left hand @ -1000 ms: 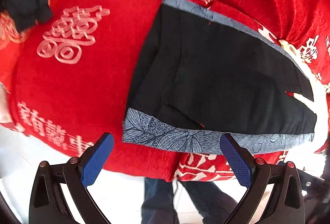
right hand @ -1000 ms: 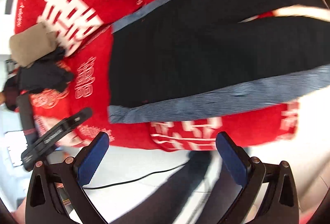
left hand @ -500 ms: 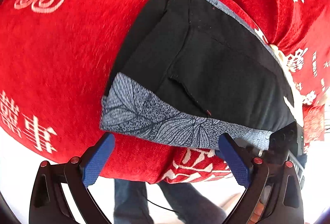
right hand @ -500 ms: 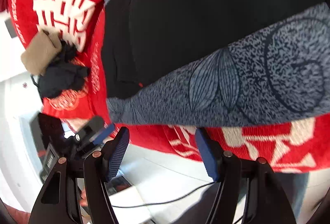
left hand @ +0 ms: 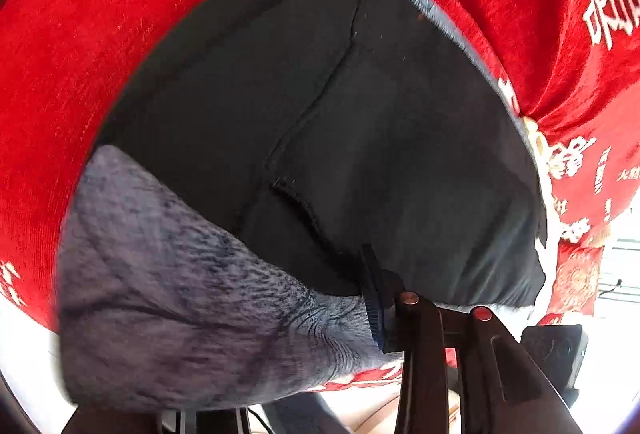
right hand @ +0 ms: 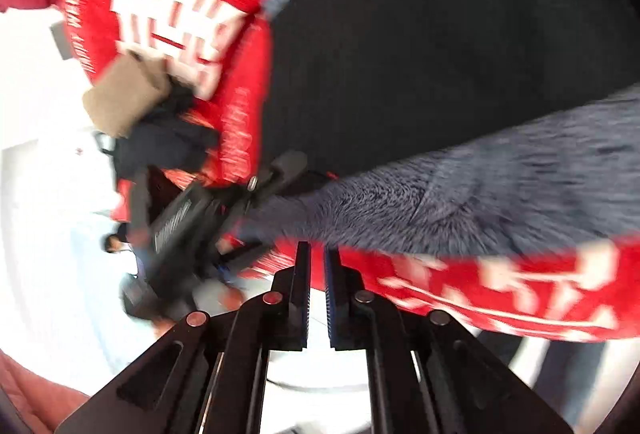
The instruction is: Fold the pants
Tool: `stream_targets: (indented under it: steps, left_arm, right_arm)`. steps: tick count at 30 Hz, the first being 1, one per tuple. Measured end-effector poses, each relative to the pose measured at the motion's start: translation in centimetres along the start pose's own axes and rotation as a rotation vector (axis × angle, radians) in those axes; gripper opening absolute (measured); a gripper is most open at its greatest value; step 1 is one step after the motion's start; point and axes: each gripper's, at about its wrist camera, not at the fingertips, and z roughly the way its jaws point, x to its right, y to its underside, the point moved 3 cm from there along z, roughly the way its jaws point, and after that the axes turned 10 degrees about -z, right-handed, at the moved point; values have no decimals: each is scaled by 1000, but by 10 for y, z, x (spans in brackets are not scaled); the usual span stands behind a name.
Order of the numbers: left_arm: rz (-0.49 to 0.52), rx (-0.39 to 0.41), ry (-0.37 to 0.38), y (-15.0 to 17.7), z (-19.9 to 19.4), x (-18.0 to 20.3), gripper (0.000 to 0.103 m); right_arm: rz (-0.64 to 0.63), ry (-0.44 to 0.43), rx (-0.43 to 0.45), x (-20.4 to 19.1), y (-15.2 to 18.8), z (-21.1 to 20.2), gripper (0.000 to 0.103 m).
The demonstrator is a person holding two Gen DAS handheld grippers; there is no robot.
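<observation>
- The red cloth under everything is a short plush carrying white Chinese characters. Along its edge in the right wrist view runs a line of capitals where I can read "WEDDING", turned upside down.
- The pants lie spread flat on that cloth. They are a smooth matte black with raised seams and one overlocked edge.
- Their wide band is grey-blue, printed with fine dark leaf veins, and it sits bunched up close to my left lens.
- My left fingers pinch that band. One ribbed blue pad presses into the gathered folds. The other finger is buried under the cloth and out of sight.
- My right fingers are closed to a thin slit, their tips at the band's lower edge. Motion blur keeps me from telling whether any cloth is caught between them.
- Off to the side in the right view, a tan folded piece rests against a dark crumpled bundle. Both are smeared, so I cannot tell what they are.
- The fisheye rim cuts the pants off towards the top and right of the right view.
</observation>
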Motion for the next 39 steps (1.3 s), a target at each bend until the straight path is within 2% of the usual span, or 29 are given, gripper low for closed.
stream_targets:
  steps: [2, 3, 4, 7, 10, 12, 13, 14, 15, 17, 21, 24, 26, 27, 28, 29, 30, 31, 33, 35, 36, 37, 39]
  left_arm:
    - [32, 1, -14, 1, -1, 3, 38]
    - [40, -1, -16, 1, -2, 4, 38]
    - [48, -6, -19, 1, -2, 6, 38]
    - [74, -18, -28, -1, 0, 10, 38]
    - [90, -21, -40, -2, 3, 12, 38]
    - [102, -20, -48, -3, 5, 15, 36]
    - [105, -21, -46, -4, 7, 20, 27]
    - [99, -20, -53, -7, 7, 25, 24]
    - [85, -16, -51, -10, 3, 27, 24]
    - [42, 19, -42, -16, -17, 30, 24]
    - [19, 103, -7, -32, -53, 70, 24]
    - [72, 198, -8, -56, -71, 113, 24]
    - [80, 263, -6, -88, -72, 138, 28]
    - [80, 280, -12, -101, -70, 143, 36]
    - [75, 317, -29, -121, -66, 148, 53]
    - [65, 380, -78, -140, -62, 152, 65]
    - [55, 442, -138, -160, -53, 154, 84]
    - [55, 476, -179, -179, -39, 157, 87]
    - [47, 470, -253, -207, -10, 155, 87]
    - [24, 453, -336, -224, 16, 143, 87]
    - [12, 439, -384, -229, 26, 139, 87]
    - [3, 433, -401, -229, 28, 136, 87]
    - [2, 449, -380, -223, 12, 138, 87]
  right_arm:
    - [30, 39, 26, 18, 3, -18, 25]
    - [59, 75, 53, 32, 6, -33, 46]
    - [93, 106, 90, 46, 8, -51, 62]
    - [188, 142, 199, 81, 18, -96, 63]
    - [296, 102, 316, 105, 27, -126, 63]
    - [351, 45, 392, 118, 27, -135, 58]
    - [383, -3, 439, 123, 27, -136, 45]
    - [404, -27, 460, 126, 27, -136, 31]
    - [451, -62, 486, 131, 26, -134, 3]
    - [519, -114, 530, 133, 21, -136, 4]
    - [350, -25, 466, 83, -20, -160, 4]
    - [177, 11, 378, 49, -71, -190, 4]
    - [71, 30, 322, 29, -115, -202, 4]
    - [17, 33, 294, 20, -147, -207, 4]
    - [-14, 37, 276, 16, -165, -208, 4]
    - [-42, 43, 256, 14, -181, -209, 4]
    - [-74, 54, 236, 15, -207, -207, 4]
    - [-103, 73, 214, 18, -232, -201, 4]
    - [-133, 130, 171, 30, -274, -184, 4]
    - [-144, 188, 122, 51, -310, -162, 7]
    - [-145, 244, 96, 66, -328, -145, 8]
    - [-143, 281, 74, 79, -332, -135, 9]
    - [-113, 327, 38, 104, -340, -112, 9]
